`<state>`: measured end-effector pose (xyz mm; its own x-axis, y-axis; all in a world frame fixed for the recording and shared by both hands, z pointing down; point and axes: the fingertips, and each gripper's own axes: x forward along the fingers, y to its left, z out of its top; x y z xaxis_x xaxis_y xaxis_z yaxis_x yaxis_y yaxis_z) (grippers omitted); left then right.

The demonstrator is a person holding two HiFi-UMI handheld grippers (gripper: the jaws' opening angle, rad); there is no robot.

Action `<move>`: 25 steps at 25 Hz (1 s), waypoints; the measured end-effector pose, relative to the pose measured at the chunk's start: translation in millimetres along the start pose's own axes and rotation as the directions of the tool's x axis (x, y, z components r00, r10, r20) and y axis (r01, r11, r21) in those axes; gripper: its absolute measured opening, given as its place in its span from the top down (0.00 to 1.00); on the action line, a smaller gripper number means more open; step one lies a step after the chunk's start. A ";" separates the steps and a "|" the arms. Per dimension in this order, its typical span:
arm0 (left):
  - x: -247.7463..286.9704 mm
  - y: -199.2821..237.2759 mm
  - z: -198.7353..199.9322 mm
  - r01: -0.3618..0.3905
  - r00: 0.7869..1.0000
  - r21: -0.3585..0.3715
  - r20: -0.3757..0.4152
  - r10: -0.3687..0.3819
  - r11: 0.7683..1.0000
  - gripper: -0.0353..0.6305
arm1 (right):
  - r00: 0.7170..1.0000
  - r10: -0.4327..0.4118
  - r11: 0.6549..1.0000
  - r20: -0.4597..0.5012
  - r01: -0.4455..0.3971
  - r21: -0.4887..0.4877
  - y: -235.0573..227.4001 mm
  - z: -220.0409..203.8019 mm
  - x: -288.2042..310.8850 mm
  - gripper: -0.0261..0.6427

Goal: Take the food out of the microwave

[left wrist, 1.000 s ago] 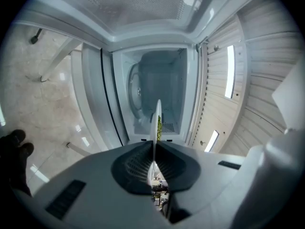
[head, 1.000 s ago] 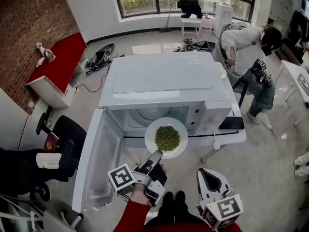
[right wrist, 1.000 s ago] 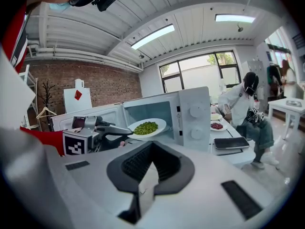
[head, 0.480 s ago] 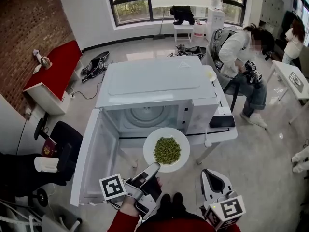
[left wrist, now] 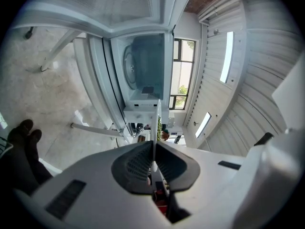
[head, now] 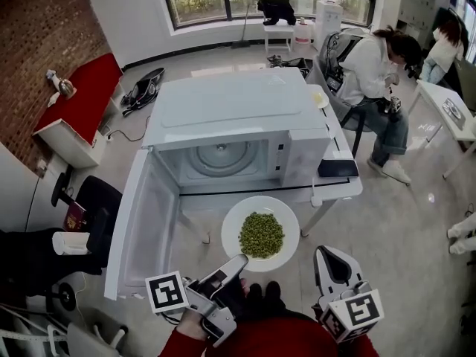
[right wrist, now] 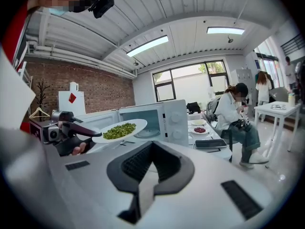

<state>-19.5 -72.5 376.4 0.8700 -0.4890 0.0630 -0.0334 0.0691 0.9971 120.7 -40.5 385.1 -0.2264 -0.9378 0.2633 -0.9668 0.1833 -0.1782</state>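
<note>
Ahead of the right gripper [head: 329, 256], a white table [head: 343, 193] is seen. On it a microwave [head: 230, 110] is set, with a black tablet [head: 337, 168] nearer the gripper and a dish [head: 320, 99] farther off.

The left gripper [head: 236, 260] points forward, about level, out of the left hand [head: 192, 321], its jaws pinched on the near rim of the plate [head: 239, 216]. The right gripper [head: 328, 254] sits alongside, tipped slightly downward, its jaws seemingly together and empty.
</note>
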 end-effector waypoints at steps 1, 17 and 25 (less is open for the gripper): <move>-1.8 0.4 -3.7 -0.003 1.000 -0.003 -0.005 0.003 1.000 0.91 | 1.000 0.001 1.000 0.002 -0.001 0.000 0.4 0.4 -1.4 0.94; -9.6 2.9 -26.1 -0.022 1.000 -0.028 -0.013 0.022 0.999 0.91 | 0.999 0.018 0.999 0.029 -0.019 0.027 2.6 -2.6 -15.7 0.94; -8.3 2.4 -24.2 -0.025 1.000 -0.028 -0.008 0.025 0.999 0.91 | 0.999 0.039 0.999 0.015 -0.039 -0.008 7.9 -2.6 -14.8 0.94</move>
<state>-14.9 -47.2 377.2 0.8728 -0.4803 0.0871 -0.0409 0.1058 0.9935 116.1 -24.3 382.3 -0.2621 -0.9342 0.2420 -0.9582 0.2221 -0.1805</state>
